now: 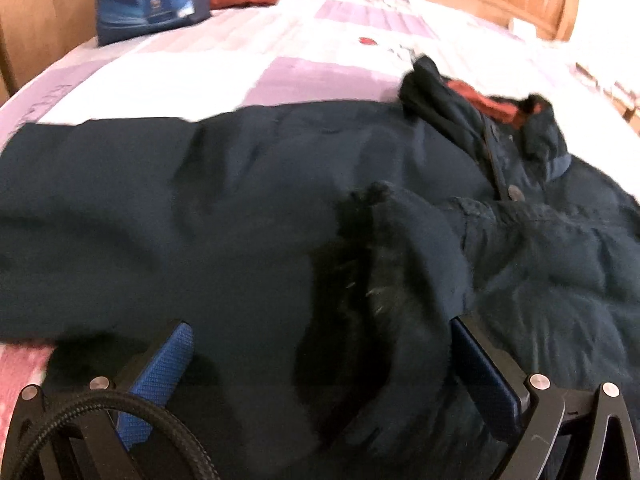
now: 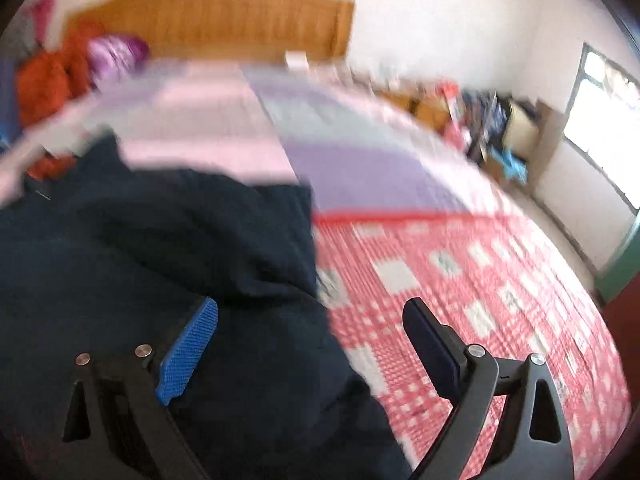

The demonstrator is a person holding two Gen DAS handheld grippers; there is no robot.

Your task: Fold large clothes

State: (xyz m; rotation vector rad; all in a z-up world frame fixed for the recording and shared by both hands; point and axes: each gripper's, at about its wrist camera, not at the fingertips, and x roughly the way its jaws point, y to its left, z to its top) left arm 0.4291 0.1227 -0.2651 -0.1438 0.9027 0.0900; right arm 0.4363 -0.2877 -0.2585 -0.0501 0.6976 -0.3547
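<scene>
Bedspread [image 1: 280,40] bears jacket [image 1: 240,184]; both grippers [image 1: 320,344] [image 2: 312,320] gape wide.

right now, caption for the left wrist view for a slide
Open left claw straddling the fur-trimmed cuff of a dark navy coat spread on the bed.

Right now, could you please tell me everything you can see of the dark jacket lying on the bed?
The dark navy jacket lies spread on the bed, front up. It looks padded, with a rust-orange lining at its collar, snap buttons down the placket and dark fur trim on a fold over its middle. The open left claw straddles that fold; the open right claw hovers at the jacket's edge over the red checked cover.
</scene>
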